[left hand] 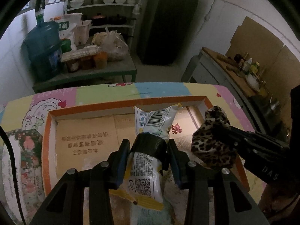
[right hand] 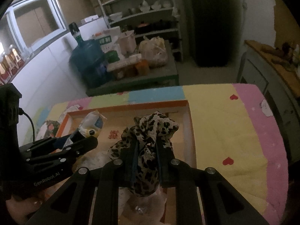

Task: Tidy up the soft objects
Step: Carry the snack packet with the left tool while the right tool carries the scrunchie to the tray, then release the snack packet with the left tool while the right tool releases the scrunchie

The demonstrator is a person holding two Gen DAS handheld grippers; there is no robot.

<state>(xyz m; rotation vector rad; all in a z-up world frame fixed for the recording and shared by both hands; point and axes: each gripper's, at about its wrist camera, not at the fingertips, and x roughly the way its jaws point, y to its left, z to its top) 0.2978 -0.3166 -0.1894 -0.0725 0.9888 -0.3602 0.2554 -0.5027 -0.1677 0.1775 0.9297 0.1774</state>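
A: What does the left hand-held gripper [left hand: 147, 150] have hold of?

B: Its jaws are closed nearly all the way onto a snack packet [left hand: 148, 157], pinching it at a band of black tape [left hand: 149, 145] wrapped round the middle. The packet's long axis runs straight out along the fingers, its barcode end pointing away from the gripper and its QR-code end back toward the camera.

A: And the right hand-held gripper [right hand: 147, 159]?

B: Clamped fully shut on a bunched leopard-print cloth [right hand: 148, 140]. The bundle stands lengthwise between the fingers, most of it bulging out past the tips and a smaller lobe hanging behind them.

A: Where do both things sit?

B: Each is held up over a shallow orange-rimmed cardboard box [left hand: 49, 131] directly ahead of and below the grippers, the cloth just to the right of the packet. The box lies on a table under a pastel cartoon-print cloth [right hand: 225, 131]. Beyond stand a blue water jug [left hand: 44, 50] to the left and a shelving rack [left hand: 105, 5].
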